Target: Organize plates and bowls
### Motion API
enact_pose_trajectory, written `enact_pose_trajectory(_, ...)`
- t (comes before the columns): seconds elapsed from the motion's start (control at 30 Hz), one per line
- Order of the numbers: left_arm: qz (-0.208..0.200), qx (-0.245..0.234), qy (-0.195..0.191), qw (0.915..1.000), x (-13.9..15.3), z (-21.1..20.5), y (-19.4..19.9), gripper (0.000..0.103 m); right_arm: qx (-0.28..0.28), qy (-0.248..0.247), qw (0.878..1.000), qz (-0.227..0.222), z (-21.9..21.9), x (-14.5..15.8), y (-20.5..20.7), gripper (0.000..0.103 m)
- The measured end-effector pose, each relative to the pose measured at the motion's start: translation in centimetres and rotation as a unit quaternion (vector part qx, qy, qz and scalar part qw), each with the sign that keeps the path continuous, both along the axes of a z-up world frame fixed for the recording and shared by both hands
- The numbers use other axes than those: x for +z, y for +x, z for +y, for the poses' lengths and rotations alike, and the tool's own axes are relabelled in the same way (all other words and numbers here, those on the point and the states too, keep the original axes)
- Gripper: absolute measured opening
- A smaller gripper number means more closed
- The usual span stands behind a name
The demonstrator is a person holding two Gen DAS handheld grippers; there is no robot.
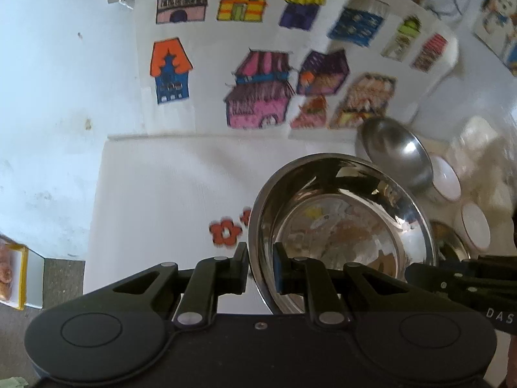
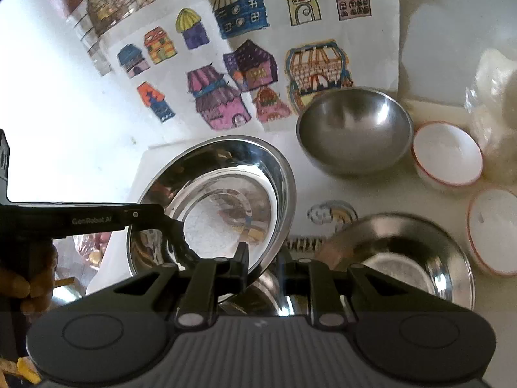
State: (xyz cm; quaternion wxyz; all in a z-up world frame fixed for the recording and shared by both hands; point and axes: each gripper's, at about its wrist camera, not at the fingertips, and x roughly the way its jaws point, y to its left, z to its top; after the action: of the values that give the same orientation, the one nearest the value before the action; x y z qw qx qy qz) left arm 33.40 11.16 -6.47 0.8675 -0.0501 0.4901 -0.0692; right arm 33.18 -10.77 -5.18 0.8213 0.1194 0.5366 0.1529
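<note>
With both my left tongs (image 1: 261, 266) and right tongs (image 2: 262, 266) pinching the tilted steel plate's (image 2: 223, 174) rim, I'd level it, then lower it onto the plate at four o'clock (image 2: 407, 255).

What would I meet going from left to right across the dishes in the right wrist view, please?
Tilted steel plate held by the left gripper → matte steel bowl → white bowl with a red rim → second white bowl at the right edge.
</note>
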Motion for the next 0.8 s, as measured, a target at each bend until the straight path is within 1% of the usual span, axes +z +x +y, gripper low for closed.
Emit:
enact_pose_trajectory(0.2, 0.017, -0.021, 0.018, 0.9994, -0.5, -0.5, -3.3, 0.016, 0.015, 0.000, 1.000, 0.013, -0.2, 0.6, -3.4, 0.021)
enact_pose_trajectory(0.37, 0.034, -0.035, 0.035, 0.9982, -0.9, -0.6, -5.3, 0.017, 0.030, -0.002, 0.999, 0.028, 0.1, 0.7, -5.3, 0.022)
enact_pose_trajectory(0.57, 0.043, -0.045, 0.050, 0.9968, -1.2, -1.4, -6.0, 0.020, 0.043, -0.007, 0.998, 0.045, 0.5, 0.6, -6.5, 0.024)
enact_pose_trajectory(0.8, 0.051, -0.055, 0.066, 0.9950, -1.4, -2.2, -6.5, 0.021, 0.057, -0.013, 0.997, 0.058, 0.6, 0.4, -6.6, 0.026)
